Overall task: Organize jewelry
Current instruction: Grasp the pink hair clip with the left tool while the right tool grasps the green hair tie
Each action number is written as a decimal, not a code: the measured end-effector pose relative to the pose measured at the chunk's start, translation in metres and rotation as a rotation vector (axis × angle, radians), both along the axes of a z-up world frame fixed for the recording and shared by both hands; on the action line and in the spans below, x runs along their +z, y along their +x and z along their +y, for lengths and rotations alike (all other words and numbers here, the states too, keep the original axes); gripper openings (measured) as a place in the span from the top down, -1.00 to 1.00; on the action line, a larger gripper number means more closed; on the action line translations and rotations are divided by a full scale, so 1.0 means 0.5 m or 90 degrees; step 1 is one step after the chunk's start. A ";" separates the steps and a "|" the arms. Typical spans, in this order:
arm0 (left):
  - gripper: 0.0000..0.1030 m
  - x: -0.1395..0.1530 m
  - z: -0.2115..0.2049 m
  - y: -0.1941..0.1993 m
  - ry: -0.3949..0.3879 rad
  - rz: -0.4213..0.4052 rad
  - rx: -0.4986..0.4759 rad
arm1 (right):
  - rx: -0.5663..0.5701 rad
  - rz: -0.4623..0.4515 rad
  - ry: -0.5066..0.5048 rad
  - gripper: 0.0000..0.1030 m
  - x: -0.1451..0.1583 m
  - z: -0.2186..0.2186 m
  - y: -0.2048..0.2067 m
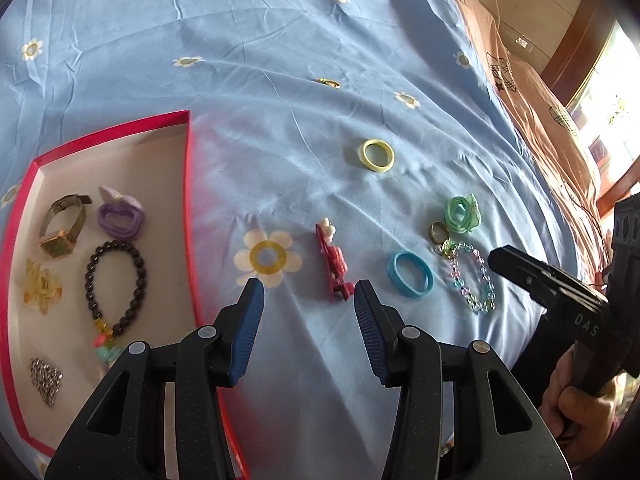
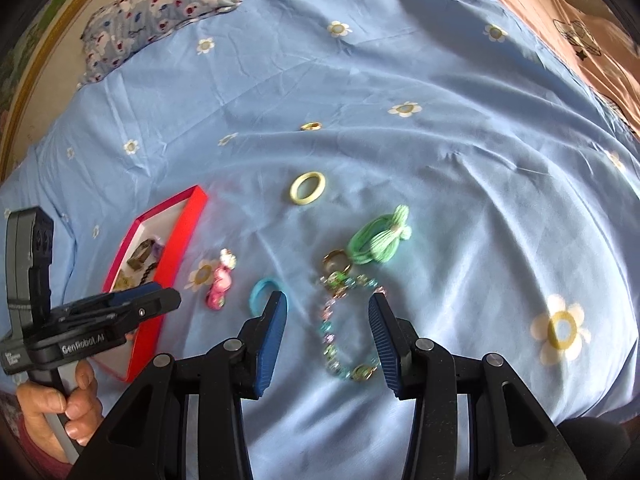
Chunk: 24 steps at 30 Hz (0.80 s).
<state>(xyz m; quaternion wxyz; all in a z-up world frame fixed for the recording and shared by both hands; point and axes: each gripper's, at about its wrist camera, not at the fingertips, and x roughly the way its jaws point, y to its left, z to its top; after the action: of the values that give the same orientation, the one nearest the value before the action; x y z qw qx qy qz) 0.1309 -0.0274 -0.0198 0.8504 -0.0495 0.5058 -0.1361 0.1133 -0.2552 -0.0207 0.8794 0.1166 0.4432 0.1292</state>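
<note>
Jaws: both pairs stand apart with nothing between the blue pads; left gripper (image 1: 308, 292) hovers over bare sheet just beside the red clip, right gripper (image 2: 328, 304) hovers over the pastel bracelet.
Bed sheet (image 1: 240, 80): one, light blue with white-and-yellow flowers, wrinkled; all loose jewelry lies on it.
Pillow (image 2: 160, 4): one, patterned, at 11 o'clock in the right wrist view.
Box (image 1: 188, 184): one, shallow, red rim, pale floor, at 9 o'clock in the left wrist view.
Pieces in box: five counted: one gold watch (image 1: 64, 224), one purple hair tie (image 1: 120, 220), one dark bead bracelet (image 1: 116, 284) with coloured charms, one yellow clear clip (image 1: 42, 290), one small silver chain heap (image 1: 46, 380).
Pieces on sheet: seven counted.
Pastel bracelet (image 2: 332, 332): one, clear pink, blue and green beads, at 3 o'clock from the blue loop.
Green hair tie (image 2: 378, 242): one, mint, bunched with a knot, at 12 o'clock from the pastel bracelet.
Red clip (image 1: 332, 264): one, long, pink-red with a white figure on top, at 9 o'clock from the blue loop.
Blue loop (image 1: 410, 280): one, plain oval band.
Yellow loop (image 1: 377, 155): one, pale, lying flat, at 12 o'clock from the blue loop.
Brass ring (image 1: 440, 232): one, touching the green hair tie.
Gold ring (image 1: 329, 82): one, small, well apart at 12 o'clock; detail too small to tell.
</note>
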 end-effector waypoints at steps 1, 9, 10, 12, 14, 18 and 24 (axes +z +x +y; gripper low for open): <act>0.11 -0.002 -0.002 0.004 -0.001 0.001 -0.002 | -0.004 -0.001 0.000 0.13 0.000 -0.002 0.004; 0.11 -0.031 -0.021 0.040 -0.002 0.025 -0.011 | -0.034 0.008 -0.016 0.15 -0.012 -0.016 0.059; 0.11 -0.034 -0.025 0.043 -0.003 0.026 -0.013 | -0.038 0.013 -0.018 0.15 -0.017 -0.017 0.067; 0.11 -0.041 -0.034 0.052 0.001 0.029 -0.018 | -0.044 0.024 -0.022 0.16 -0.027 -0.019 0.084; 0.12 -0.050 -0.042 0.061 0.010 0.034 -0.022 | -0.048 0.031 -0.023 0.26 -0.037 -0.021 0.099; 0.57 -0.069 -0.052 0.073 0.026 0.041 -0.032 | -0.049 0.037 -0.026 0.70 -0.052 -0.022 0.111; 0.78 -0.065 -0.047 0.068 0.009 0.029 -0.047 | -0.043 0.015 -0.016 0.77 -0.037 -0.022 0.096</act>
<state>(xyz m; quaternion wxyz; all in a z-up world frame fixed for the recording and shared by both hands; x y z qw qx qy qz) 0.1649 -0.0507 -0.0522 0.8334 -0.0274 0.5275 -0.1628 0.1614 -0.2663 -0.0393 0.8795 0.1220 0.4507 0.0923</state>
